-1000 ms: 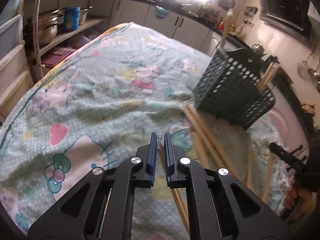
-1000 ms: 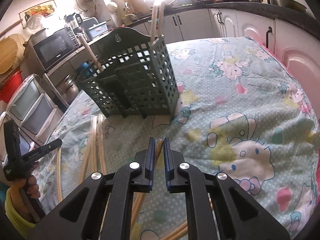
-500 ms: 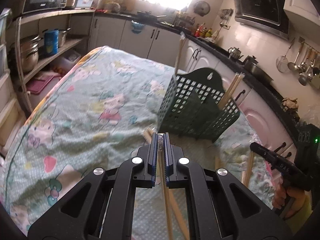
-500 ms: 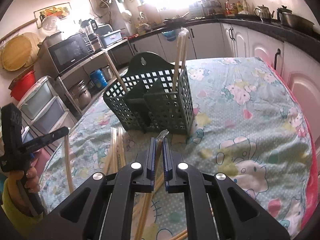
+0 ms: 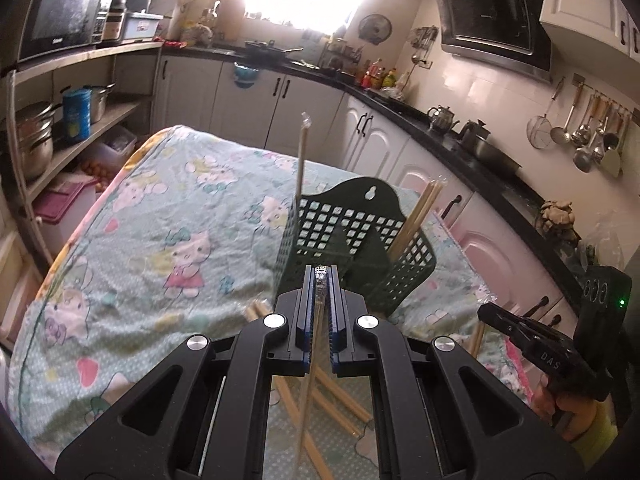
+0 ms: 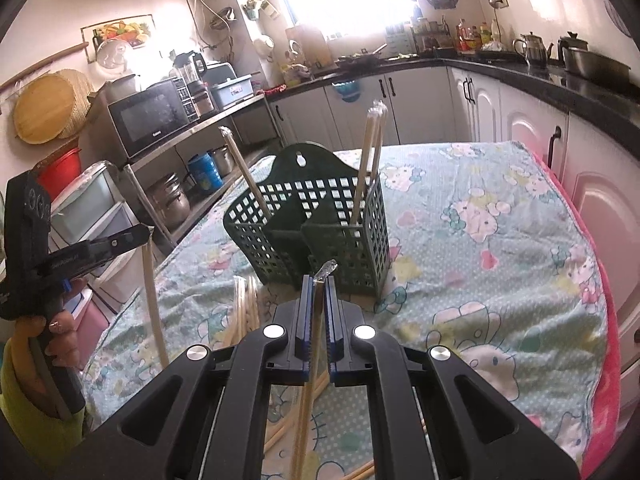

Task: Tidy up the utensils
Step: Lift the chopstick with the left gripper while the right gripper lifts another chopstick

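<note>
Dark green lattice basket (image 6: 320, 236), pale wooden chopsticks (image 6: 362, 176), mint cartoon-cat tablecloth (image 6: 500, 248)

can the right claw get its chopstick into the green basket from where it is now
Probably yes. The right claw is shut on a wrapped chopstick, facing the green basket. Its middle compartments look empty, and nothing stands between. The stick hangs down, so it needs lifting first.

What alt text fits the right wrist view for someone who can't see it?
The right gripper is shut on a wrapped chopstick, facing a green basket with chopsticks standing in it. More chopsticks lie on the tablecloth.
</note>
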A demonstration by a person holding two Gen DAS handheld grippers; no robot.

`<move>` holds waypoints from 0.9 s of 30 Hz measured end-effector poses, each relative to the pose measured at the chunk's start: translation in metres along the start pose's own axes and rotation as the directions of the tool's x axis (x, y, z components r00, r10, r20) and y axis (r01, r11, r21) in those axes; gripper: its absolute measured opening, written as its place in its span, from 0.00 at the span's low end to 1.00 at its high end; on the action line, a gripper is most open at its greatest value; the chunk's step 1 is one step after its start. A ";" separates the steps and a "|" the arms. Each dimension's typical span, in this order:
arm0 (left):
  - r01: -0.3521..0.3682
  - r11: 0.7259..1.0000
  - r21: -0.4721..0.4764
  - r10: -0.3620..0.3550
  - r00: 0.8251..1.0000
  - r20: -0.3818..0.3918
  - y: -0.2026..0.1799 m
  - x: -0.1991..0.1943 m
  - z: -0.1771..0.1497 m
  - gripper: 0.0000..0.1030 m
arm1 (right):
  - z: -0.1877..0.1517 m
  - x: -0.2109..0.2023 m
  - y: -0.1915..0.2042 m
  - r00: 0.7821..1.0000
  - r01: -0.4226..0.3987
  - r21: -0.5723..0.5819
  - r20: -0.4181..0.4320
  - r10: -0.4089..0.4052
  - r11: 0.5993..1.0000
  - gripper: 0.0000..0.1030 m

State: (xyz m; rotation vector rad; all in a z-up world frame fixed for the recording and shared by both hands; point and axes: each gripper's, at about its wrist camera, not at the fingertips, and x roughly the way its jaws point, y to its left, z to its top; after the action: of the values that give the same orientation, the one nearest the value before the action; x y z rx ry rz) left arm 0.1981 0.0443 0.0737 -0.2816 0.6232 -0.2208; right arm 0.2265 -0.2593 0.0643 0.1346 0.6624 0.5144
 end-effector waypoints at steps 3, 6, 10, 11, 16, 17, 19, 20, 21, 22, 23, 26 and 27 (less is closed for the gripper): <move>0.012 1.000 0.015 -0.012 1.000 0.010 -0.007 -0.002 0.007 0.01 | 0.005 -0.005 0.002 1.000 -0.006 -0.006 0.019 0.006 1.000 0.06; 0.022 0.999 0.032 -0.023 0.999 0.022 -0.014 -0.004 0.016 0.01 | 0.009 -0.009 0.006 0.999 -0.012 -0.011 0.037 0.013 1.000 0.05; 0.035 0.998 0.050 -0.037 0.999 0.034 -0.022 -0.006 0.026 0.01 | 0.017 -0.012 0.011 0.998 -0.018 -0.024 0.052 0.019 1.000 0.05; 0.039 0.998 0.055 -0.041 0.998 0.039 -0.025 -0.007 0.029 0.01 | 0.018 -0.012 0.012 0.998 -0.020 -0.026 0.055 0.021 0.999 0.05; 0.062 0.996 0.071 -0.066 0.996 0.053 -0.034 -0.010 0.042 0.00 | 0.030 -0.015 0.019 0.997 -0.025 -0.040 0.074 0.028 0.999 0.05; 0.066 0.995 0.074 -0.070 0.996 0.056 -0.036 -0.010 0.045 0.00 | 0.033 -0.016 0.020 0.996 -0.027 -0.043 0.079 0.030 0.999 0.05; 0.069 0.994 0.083 -0.075 0.995 0.066 -0.039 -0.012 0.050 0.00 | 0.038 -0.018 0.022 0.995 -0.031 -0.049 0.090 0.035 0.998 0.05; 0.072 0.994 0.087 -0.078 0.995 0.070 -0.041 -0.012 0.053 0.00 | 0.040 -0.019 0.023 0.995 -0.033 -0.052 0.094 0.038 0.998 0.05; 0.076 0.993 0.091 -0.083 0.994 0.071 -0.043 -0.013 0.055 0.00 | 0.044 -0.019 0.025 0.994 -0.033 -0.056 0.099 0.038 0.998 0.05; 0.079 0.992 0.097 -0.087 0.993 0.074 -0.046 -0.013 0.059 0.00 | 0.047 -0.020 0.026 0.994 -0.034 -0.059 0.104 0.040 0.998 0.05; 0.081 0.992 0.100 -0.089 0.993 0.077 -0.047 -0.014 0.061 0.00 | 0.051 -0.021 0.027 0.993 -0.036 -0.062 0.109 0.043 0.997 0.05; 0.095 0.989 0.112 -0.106 0.990 0.090 -0.053 -0.015 0.071 0.00 | 0.060 -0.023 0.031 0.991 -0.037 -0.071 0.127 0.046 0.997 0.05; 0.100 0.988 0.116 -0.111 0.989 0.096 -0.056 -0.016 0.075 0.00 | 0.063 -0.023 0.032 0.990 -0.039 -0.075 0.133 0.049 0.996 0.05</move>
State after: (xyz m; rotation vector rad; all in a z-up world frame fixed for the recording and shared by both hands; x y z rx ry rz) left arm 0.2238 0.0104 0.1587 -0.2172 0.4929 -0.3398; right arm 0.2367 -0.2405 0.1358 0.1154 0.5096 0.5659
